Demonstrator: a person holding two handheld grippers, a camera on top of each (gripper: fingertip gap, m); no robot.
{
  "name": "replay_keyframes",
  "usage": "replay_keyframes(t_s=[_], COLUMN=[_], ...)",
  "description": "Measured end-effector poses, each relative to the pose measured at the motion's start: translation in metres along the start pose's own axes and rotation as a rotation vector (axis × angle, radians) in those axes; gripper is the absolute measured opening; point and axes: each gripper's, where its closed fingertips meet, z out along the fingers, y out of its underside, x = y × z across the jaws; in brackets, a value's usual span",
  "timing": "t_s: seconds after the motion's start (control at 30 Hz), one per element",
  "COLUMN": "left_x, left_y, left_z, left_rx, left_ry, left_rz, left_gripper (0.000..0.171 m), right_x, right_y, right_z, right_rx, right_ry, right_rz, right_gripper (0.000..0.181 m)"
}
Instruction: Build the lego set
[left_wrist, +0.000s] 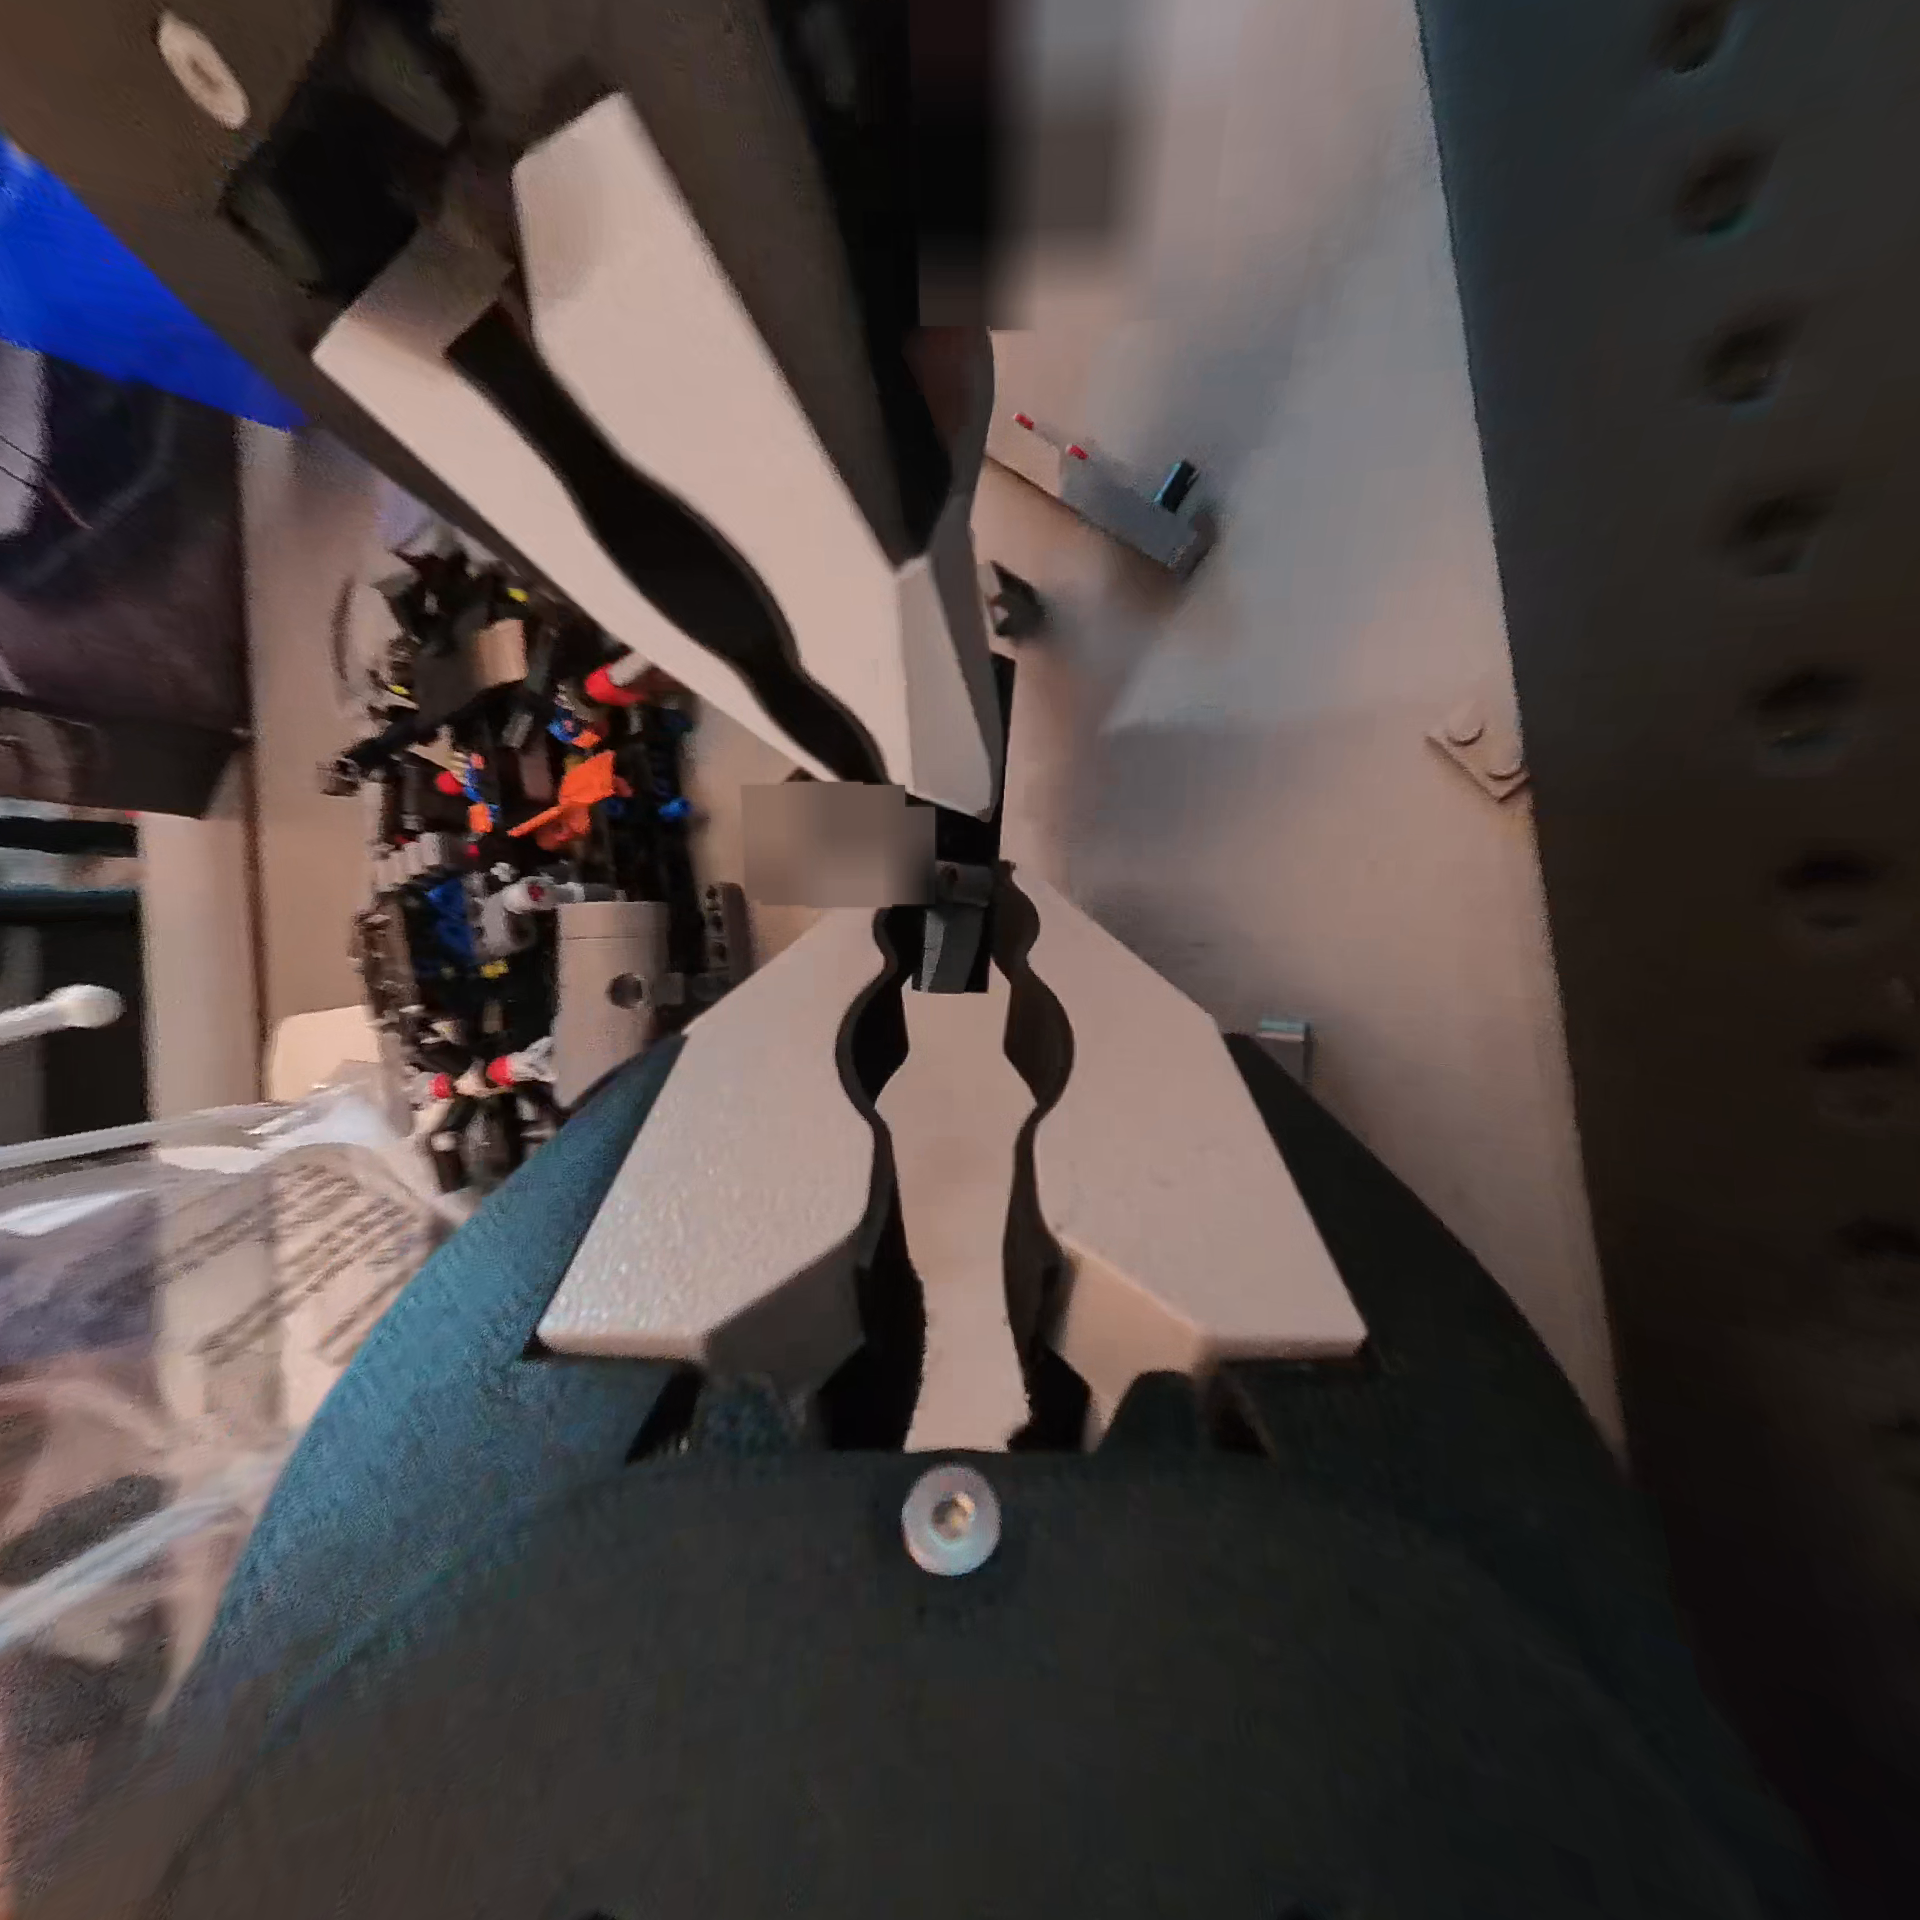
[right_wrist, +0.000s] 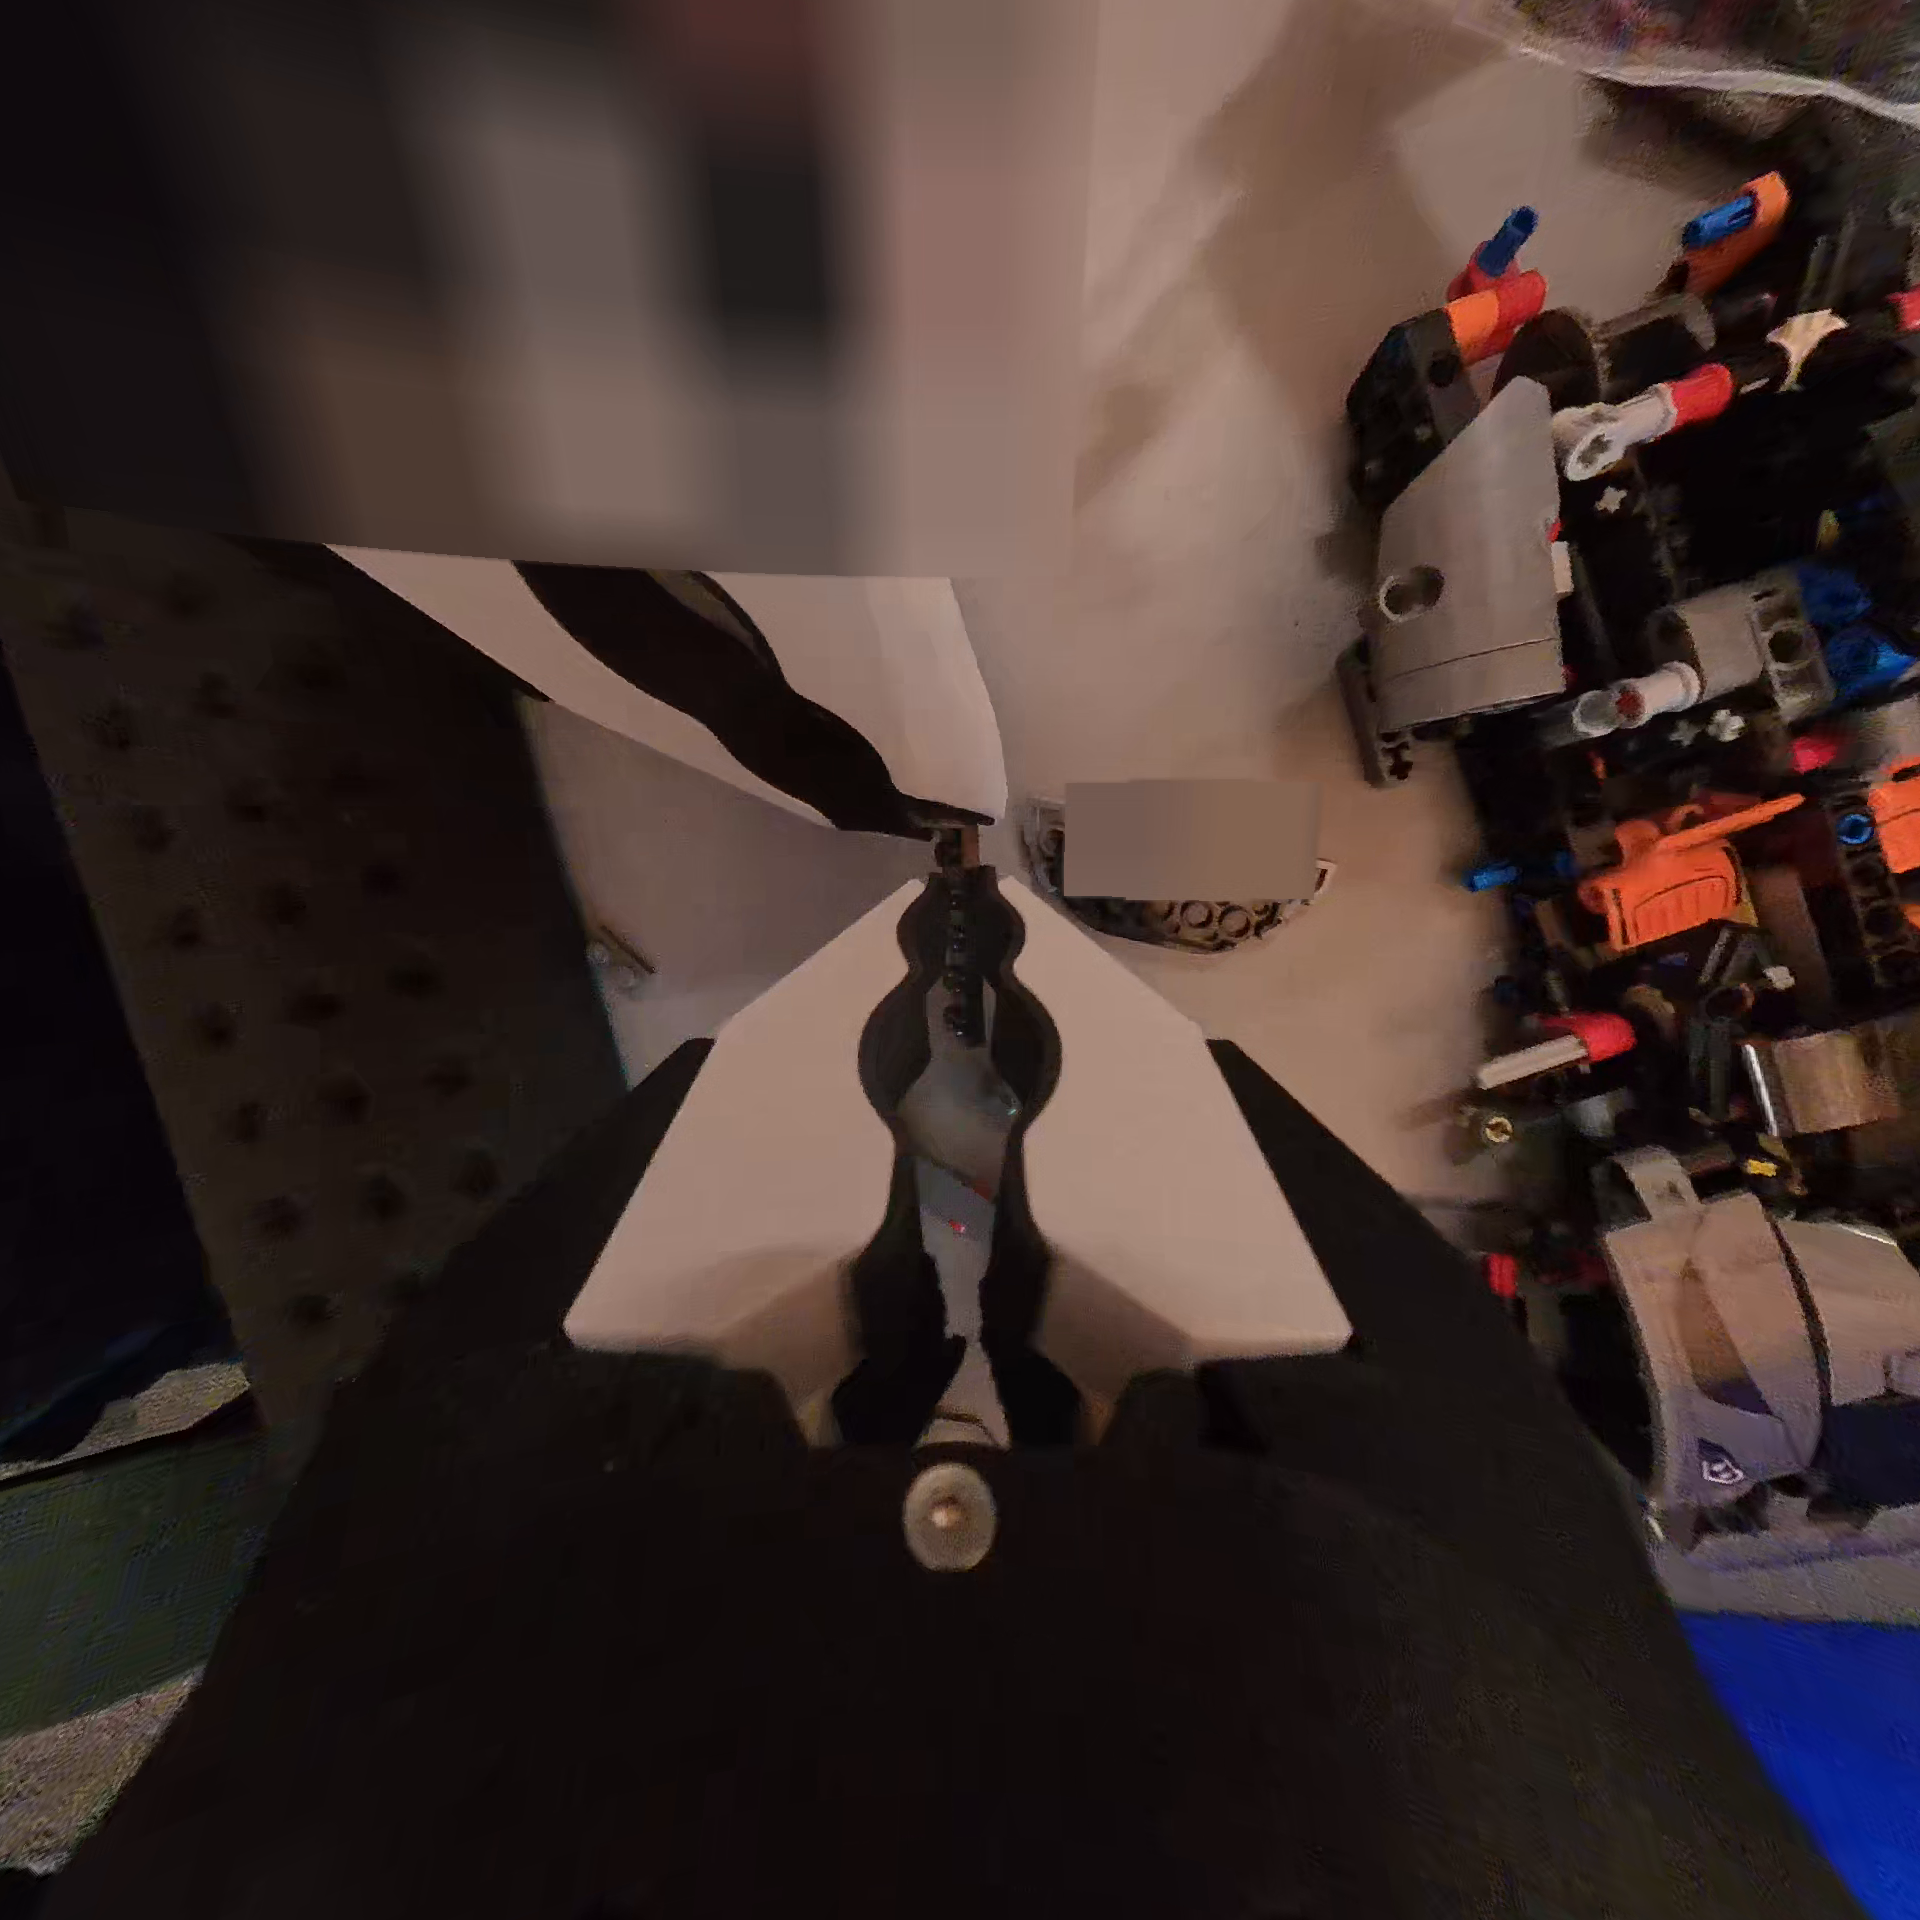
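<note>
Left gripper (left_wrist: 951, 914) fingers clamp a small dark piece (left_wrist: 954, 940). Right gripper (right_wrist: 961, 894) fingers clamp a black toothed rod (right_wrist: 961, 961). Tips meet above the desk (right_wrist: 1195, 644), evidently to join the two parts. The model (right_wrist: 1662, 727) lies beside them, untouched.

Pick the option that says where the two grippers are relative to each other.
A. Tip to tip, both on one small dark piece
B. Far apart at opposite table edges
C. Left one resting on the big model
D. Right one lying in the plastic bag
A: the left gripper and right gripper meet tip to tip on the small dark piece.
</note>
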Motion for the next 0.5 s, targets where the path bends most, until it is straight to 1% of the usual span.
replay_keyframes(t_s=[0.17, 0.23, 0.3, 0.37, 0.5], left_x=[0.013, 0.014, 0.01, 0.007, 0.004], left_y=[0.004, 0.007, 0.006, 0.007, 0.007], left_z=[0.008, 0.011, 0.013, 0.015, 0.014], left_rx=[0.022, 0.021, 0.005, -0.022, -0.041], left_ry=[0.149, 0.154, 0.062, -0.032, -0.111], left_rz=[-0.141, -0.146, -0.049, 0.09, 0.229], left_gripper=[0.011, 0.012, 0.012, 0.011, 0.011], right_x=[-0.003, -0.002, 0.001, 0.003, 0.003], right_y=[0.008, 0.009, 0.009, 0.009, 0.008], right_z=[0.012, 0.014, 0.013, 0.011, 0.01], right_rx=[-0.012, -0.007, 0.006, 0.019, 0.009], right_ry=[-0.044, -0.086, -0.162, -0.226, -0.257], right_rz=[0.034, 0.089, 0.162, 0.215, 0.241], right_gripper=[0.003, 0.003, 0.002, 0.002, 0.002])
